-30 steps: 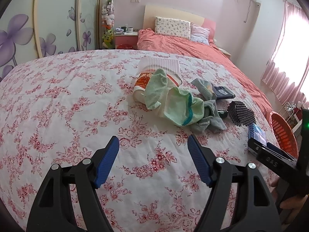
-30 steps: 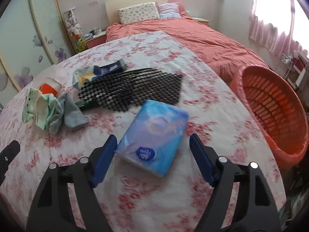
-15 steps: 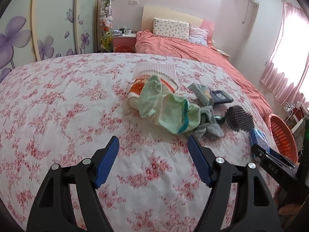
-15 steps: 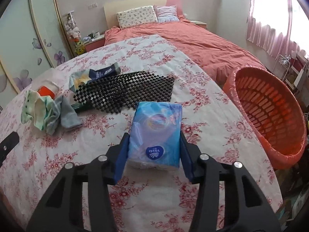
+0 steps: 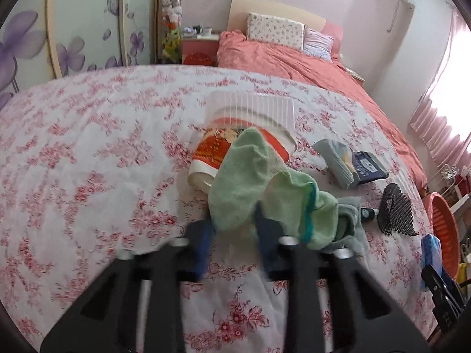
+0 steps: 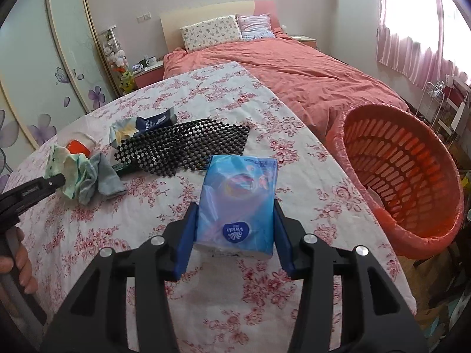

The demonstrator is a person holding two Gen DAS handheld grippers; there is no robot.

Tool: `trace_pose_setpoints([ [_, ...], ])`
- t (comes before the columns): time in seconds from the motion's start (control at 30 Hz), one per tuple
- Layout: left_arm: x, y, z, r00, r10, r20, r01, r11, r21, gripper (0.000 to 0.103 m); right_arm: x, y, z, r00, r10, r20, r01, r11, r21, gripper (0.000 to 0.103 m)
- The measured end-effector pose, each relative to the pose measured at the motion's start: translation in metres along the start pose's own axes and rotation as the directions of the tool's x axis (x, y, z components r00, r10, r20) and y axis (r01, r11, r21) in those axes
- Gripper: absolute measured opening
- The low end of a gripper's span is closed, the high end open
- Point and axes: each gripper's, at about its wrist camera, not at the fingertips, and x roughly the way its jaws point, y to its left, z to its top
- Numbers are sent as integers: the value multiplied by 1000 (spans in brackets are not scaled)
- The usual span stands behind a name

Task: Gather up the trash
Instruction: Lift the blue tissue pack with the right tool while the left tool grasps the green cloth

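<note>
Both grippers narrowed — right gripper (image 6: 234, 235) clamps tissue pack (image 6: 239, 203).

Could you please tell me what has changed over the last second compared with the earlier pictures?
The right gripper closed on the blue tissue pack, which it only straddled before. The left gripper moved forward to the green cloth and narrowed around its hanging edge; motion blur hides whether it grips. The black mesh mat, instant-noodle cup and orange basket stayed put.

L gripper (image 5: 234, 235) at green cloth (image 5: 253, 182) edge, blurred | cup (image 5: 223, 150) under cloth | mesh mat (image 5: 394, 213) right
</note>
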Motion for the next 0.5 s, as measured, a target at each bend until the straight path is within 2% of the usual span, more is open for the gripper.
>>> trace_pose_setpoints([
  [0.1, -9, 2, -3, 999, -34, 20, 35, 999, -9, 12, -5, -4, 0, 1000, 4, 7, -4, 1000, 3, 48],
  [0.2, -25, 0, -4, 997, -56, 52, 56, 998, 8, 10, -12, -7, 1, 1000, 18, 20, -18, 1000, 6, 48],
  [0.5, -65, -13, -3, 990, -64, 126, 59, 997, 43, 9, -43, -6, 1, 995, 62, 81, -61, 998, -15, 48],
])
